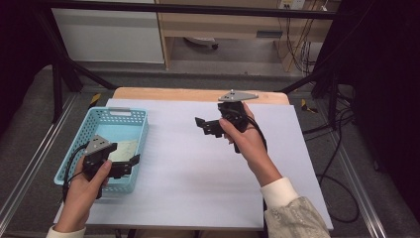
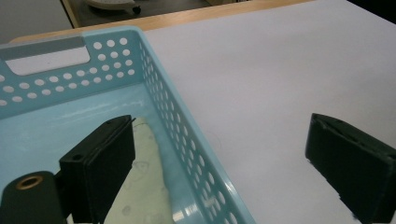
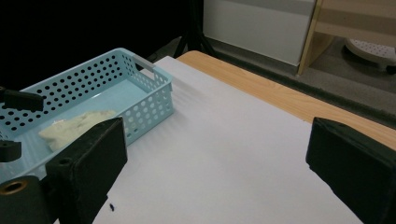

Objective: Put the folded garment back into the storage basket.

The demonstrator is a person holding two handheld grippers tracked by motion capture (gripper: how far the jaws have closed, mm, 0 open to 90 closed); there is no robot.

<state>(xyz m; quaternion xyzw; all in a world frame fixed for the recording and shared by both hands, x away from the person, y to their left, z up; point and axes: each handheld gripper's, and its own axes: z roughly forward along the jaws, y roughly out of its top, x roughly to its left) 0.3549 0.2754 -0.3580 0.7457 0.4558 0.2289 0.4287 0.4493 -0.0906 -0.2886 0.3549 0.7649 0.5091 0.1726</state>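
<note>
Cloth (image 1: 122, 148) lies in the blue basket (image 1: 140, 130), with the left gripper (image 1: 130, 165) gaping at the basket's near corner. Right gripper (image 1: 204, 126) hangs open over the table (image 1: 193, 173). Next move, I judge: lower 1 left jaw onto the cloth and close.

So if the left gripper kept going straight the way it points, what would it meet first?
Probably the light blue basket's side wall, which runs between the open jaws of the left gripper. Depth is hard to judge, so it might pass just above the rim.

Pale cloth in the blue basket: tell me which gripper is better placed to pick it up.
Left. The left gripper hangs open at the blue basket, one jaw right above the pale cloth. The right gripper, also open, is over bare table, away from the basket.
</note>
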